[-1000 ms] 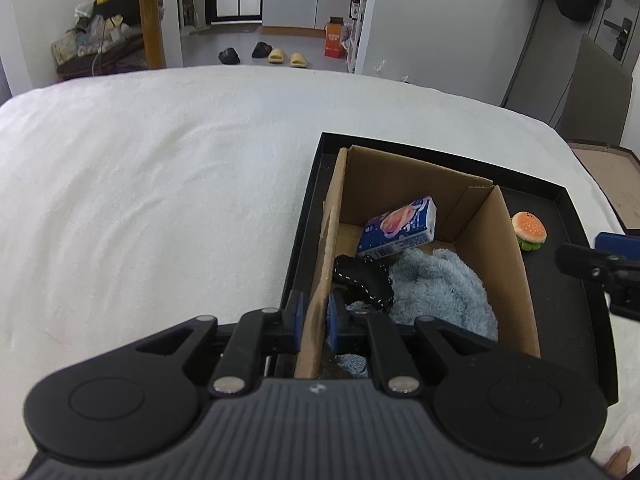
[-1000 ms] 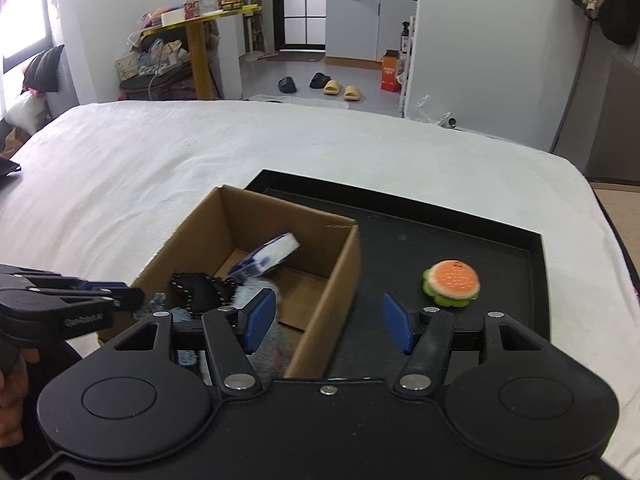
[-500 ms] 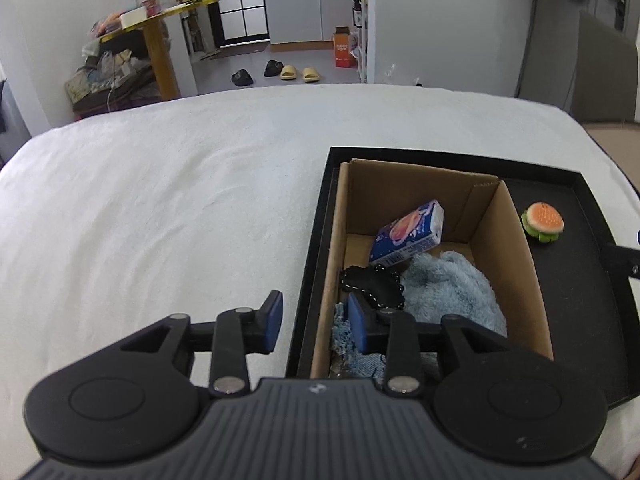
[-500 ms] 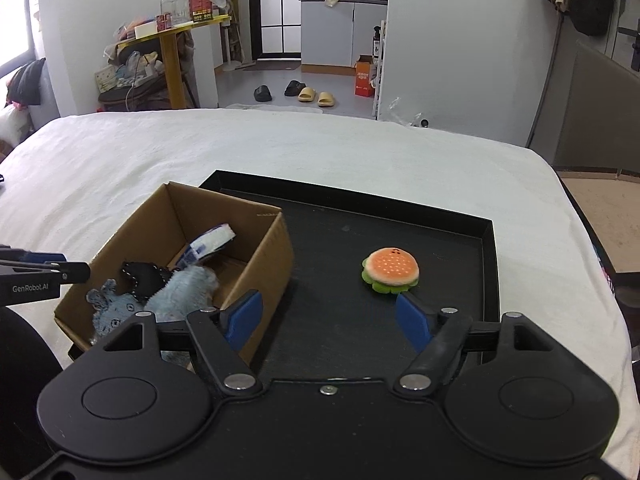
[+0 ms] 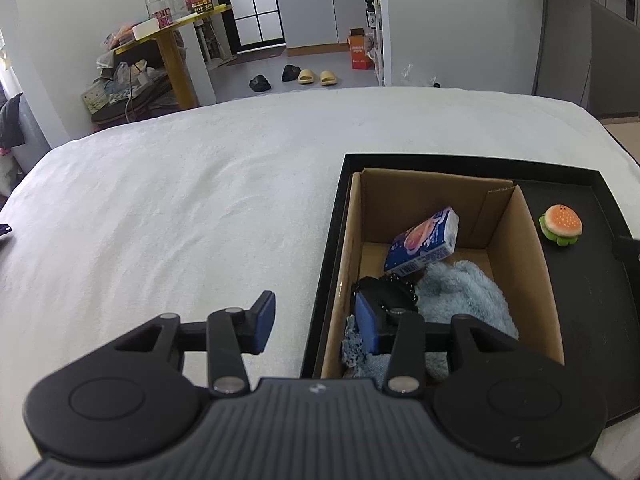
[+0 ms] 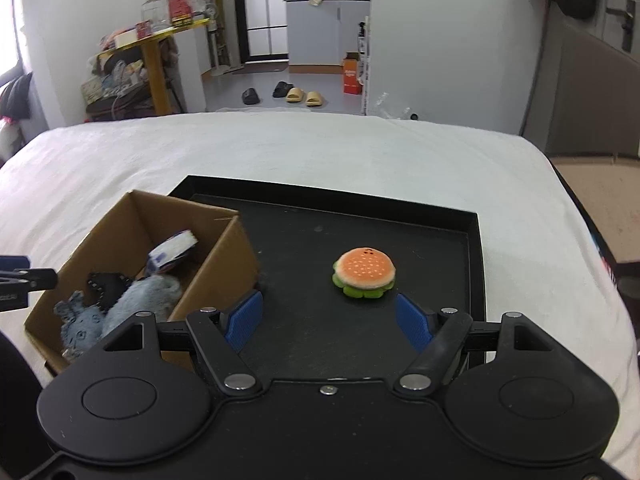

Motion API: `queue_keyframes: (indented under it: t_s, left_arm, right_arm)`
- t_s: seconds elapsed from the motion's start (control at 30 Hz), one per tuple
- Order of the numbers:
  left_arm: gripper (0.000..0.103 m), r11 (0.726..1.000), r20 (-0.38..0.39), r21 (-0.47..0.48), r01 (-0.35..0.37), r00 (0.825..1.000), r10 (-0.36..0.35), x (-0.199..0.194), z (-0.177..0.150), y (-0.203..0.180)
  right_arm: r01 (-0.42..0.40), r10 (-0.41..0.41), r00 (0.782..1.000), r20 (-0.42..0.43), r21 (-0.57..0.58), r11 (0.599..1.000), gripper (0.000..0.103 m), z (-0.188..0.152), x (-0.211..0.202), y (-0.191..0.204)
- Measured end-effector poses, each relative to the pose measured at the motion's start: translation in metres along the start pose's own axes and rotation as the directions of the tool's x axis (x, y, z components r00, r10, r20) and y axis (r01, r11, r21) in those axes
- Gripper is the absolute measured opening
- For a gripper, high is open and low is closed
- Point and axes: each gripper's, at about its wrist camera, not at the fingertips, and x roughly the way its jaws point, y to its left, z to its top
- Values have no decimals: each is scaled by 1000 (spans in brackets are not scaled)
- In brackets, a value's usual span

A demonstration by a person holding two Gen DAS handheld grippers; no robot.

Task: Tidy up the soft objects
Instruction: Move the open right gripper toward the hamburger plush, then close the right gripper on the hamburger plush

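A cardboard box (image 5: 524,240) (image 6: 224,256) stands in the left part of a black tray (image 5: 592,320) (image 6: 440,248) on a white bed. Inside lie a blue tissue pack (image 5: 422,242) (image 6: 172,252), a black soft item (image 5: 384,288) (image 6: 106,286) and a light-blue plush (image 5: 464,300) (image 6: 132,304). A plush hamburger (image 5: 560,224) (image 6: 363,268) sits on the tray right of the box. My left gripper (image 5: 316,322) is open, straddling the box's left wall. My right gripper (image 6: 328,320) is open, just short of the hamburger.
The white bed cover (image 5: 180,208) spreads left of and beyond the tray. Past the bed are a yellow table (image 5: 172,40) with clutter, slippers (image 5: 312,76) on the floor and a kitchen doorway. The bed's right edge (image 6: 568,200) drops off near the tray.
My left gripper was shut on the box's left wall and has opened and drawn back. My right gripper has moved right, from over the box to in front of the hamburger.
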Motion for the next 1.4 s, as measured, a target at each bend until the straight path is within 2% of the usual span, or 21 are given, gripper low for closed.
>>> queue_keyframes:
  t_s: [0.3,0.57,0.77,0.87,1.1,1.4]
  left_arm:
    - [42,999,1,9,-31,1000,30,0,6,-7]
    - [42,998,3,28,-57,998,57,5,15,-13]
    - [43,993,10,72,-95,996,94,15,19,-19]
    - [43,985,-8,109,-135,991,137,24,17,-23]
    - [50,978,-42,129,-165,984,172,33,20,-30]
    - [51,971,-66,155,-180,979,192,40,25,-45]
  right_arm:
    - [42,-39,998,-44,53,998,73,-7,18,-18]
    - [21,-17,999,-43,97,995,79,-6,37,-31]
    - [18,-17,999,-32,42,999,81,0,54,-28]
    - [31,-31,999,-45,7,999,89,3,69,-28]
    - [59,-59,996,-60,-6,998,89,8,98,-37]
    - [47,-47,997,-61,-12,999,89,6,119,-41]
